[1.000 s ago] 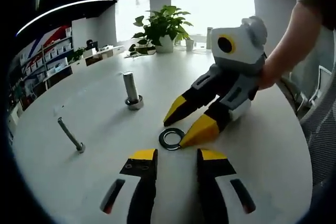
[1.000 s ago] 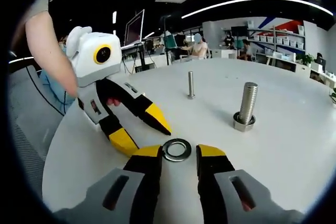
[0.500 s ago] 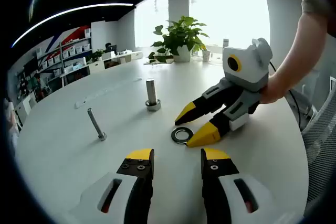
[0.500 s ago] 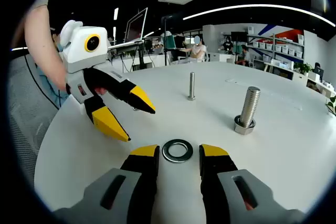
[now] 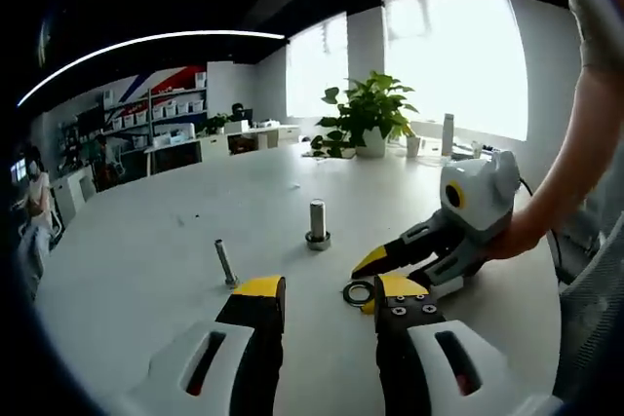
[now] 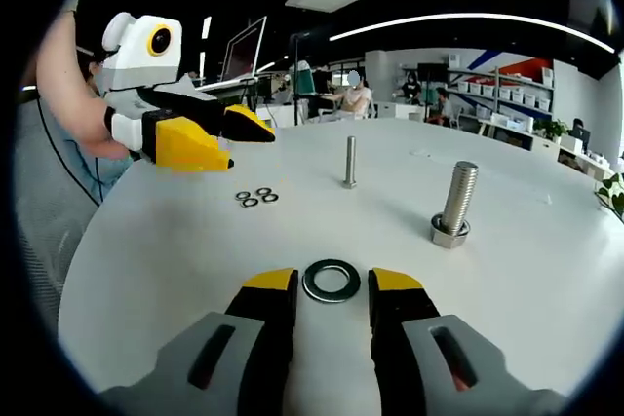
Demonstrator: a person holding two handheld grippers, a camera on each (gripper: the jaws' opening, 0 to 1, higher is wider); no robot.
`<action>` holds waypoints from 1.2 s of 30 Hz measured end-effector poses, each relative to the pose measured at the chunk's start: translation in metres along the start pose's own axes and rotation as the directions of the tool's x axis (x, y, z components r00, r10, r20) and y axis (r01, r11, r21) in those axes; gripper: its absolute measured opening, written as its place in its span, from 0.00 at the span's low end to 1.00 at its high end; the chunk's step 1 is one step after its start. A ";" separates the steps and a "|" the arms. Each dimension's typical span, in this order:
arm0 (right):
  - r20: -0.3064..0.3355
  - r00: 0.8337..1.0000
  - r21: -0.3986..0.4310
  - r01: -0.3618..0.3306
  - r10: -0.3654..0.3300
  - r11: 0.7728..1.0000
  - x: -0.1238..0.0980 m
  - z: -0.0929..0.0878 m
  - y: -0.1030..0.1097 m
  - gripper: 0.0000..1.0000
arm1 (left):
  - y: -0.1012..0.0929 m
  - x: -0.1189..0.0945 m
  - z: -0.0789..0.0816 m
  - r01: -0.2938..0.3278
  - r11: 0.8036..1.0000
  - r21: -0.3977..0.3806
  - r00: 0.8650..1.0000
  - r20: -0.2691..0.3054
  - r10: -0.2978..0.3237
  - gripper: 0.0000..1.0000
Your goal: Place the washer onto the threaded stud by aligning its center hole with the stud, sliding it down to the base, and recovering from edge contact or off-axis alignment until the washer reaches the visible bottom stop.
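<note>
- My right gripper (image 6: pixel 331 291) — jaws wide, empty — sits just near of the flat washer (image 6: pixel 331 280).
- I should straddle its rim squarely, then pinch.
- My left gripper (image 5: pixel 327 294) hovers open too.

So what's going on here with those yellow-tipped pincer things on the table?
A person is holding a two-jaw gripper in each hand over a round white table. The right gripper, jaws open, sits low with a large washer lying flat on the table just ahead of its tips, not yet gripped. The left gripper is raised off to the side, open and empty. Further back stand a thick threaded stud and a thin bolt, and three small washers lie together. Nothing is on the stud yet.
</note>
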State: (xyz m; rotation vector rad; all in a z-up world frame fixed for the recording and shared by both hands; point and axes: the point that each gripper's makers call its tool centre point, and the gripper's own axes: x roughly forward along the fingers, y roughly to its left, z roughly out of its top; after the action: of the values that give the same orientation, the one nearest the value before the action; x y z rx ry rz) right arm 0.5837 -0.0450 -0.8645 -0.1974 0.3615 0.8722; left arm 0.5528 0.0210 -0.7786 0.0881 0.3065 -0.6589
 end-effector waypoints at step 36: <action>-0.012 0.990 0.070 0.140 -0.140 0.988 -0.005 0.005 0.004 0.32 | 0.030 -0.108 0.070 -0.219 0.970 -0.103 0.954 0.184 0.235 0.35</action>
State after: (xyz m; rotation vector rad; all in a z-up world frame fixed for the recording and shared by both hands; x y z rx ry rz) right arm 0.5782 -0.0446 -0.8582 -0.1587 0.3794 0.7192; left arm 0.5077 0.0958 -0.6792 -0.0198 0.1301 -0.4213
